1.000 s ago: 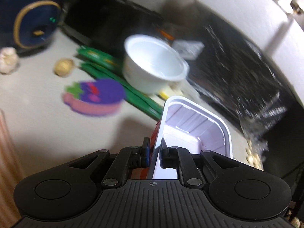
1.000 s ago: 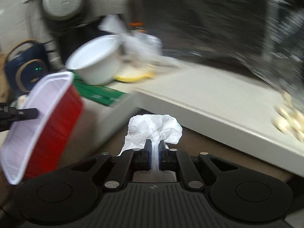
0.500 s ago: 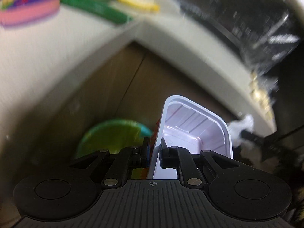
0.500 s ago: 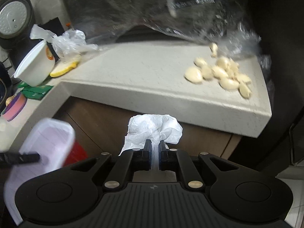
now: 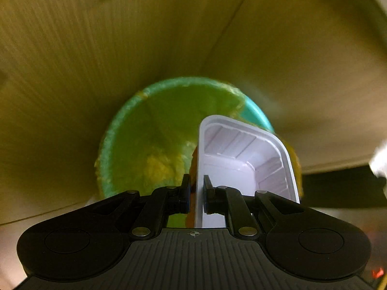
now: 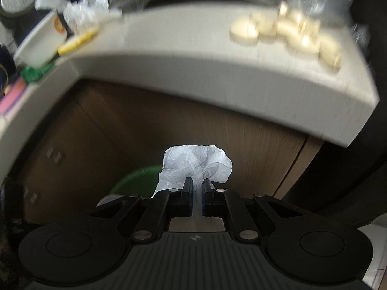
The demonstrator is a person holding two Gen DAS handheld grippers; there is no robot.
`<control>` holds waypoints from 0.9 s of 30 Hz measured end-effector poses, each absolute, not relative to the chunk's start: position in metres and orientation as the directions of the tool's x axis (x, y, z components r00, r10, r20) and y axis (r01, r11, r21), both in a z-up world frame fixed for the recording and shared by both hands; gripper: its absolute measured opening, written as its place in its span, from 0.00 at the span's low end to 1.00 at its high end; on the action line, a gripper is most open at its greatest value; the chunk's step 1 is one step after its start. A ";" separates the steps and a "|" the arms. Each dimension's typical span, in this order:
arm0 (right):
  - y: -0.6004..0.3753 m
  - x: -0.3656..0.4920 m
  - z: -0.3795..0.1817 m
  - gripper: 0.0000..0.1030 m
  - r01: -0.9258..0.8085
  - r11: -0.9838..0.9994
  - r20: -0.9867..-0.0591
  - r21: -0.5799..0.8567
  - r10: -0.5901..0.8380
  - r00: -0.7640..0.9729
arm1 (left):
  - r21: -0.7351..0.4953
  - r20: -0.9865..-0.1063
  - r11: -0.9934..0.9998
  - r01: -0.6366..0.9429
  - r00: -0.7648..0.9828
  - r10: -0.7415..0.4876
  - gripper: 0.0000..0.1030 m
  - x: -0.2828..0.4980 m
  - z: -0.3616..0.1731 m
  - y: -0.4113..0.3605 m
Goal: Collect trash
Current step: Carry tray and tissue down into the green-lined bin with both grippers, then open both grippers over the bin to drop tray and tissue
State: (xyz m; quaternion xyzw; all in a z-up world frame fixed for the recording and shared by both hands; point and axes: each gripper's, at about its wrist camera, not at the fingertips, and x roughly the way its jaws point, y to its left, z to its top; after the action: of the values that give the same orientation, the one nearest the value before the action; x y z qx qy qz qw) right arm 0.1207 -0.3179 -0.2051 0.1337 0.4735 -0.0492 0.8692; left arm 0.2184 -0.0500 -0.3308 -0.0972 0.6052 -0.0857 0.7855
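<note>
2 grippers are clenched on trash. Left gripper (image 5: 194, 186) pinches the side wall of a white plastic tray (image 5: 244, 157), over a green-lined bin (image 5: 154, 140) at 11 o'clock. Right gripper (image 6: 197, 188) grips a crumpled tissue (image 6: 196, 163); beyond, at 1 o'clock, garlic cloves (image 6: 285, 32) lie on the counter (image 6: 183, 55).

One tray (image 5: 244, 154), one tissue (image 6: 196, 164), one bin (image 5: 150, 133)
</note>
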 end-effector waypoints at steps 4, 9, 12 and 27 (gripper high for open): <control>-0.314 0.118 -0.214 0.07 0.189 0.965 -0.840 0.183 0.054 0.539 | -0.143 -0.940 0.988 0.059 0.305 -0.154 0.13 0.239 -0.364 -0.067; -0.304 0.112 -0.221 0.07 0.122 0.986 -0.843 0.114 0.031 0.537 | -0.334 -0.915 0.942 -0.013 0.242 -0.321 0.23 0.257 -0.443 -0.055; -0.300 0.109 -0.228 0.07 0.083 0.994 -0.846 0.076 0.020 0.533 | -0.305 -0.924 0.950 -0.067 0.262 -0.279 0.23 0.259 -0.471 -0.050; -0.217 0.191 -0.375 0.07 -0.004 0.962 -0.925 0.273 0.264 0.272 | -0.450 -0.806 0.892 -0.030 0.443 -0.392 0.23 0.182 -0.280 0.017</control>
State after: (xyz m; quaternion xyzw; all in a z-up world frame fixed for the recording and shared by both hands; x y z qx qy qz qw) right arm 0.1908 -0.2171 -0.3749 0.1088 0.5973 0.0846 0.7901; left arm 0.1820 0.0173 -0.2803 -0.2043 0.5161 -0.1099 0.8245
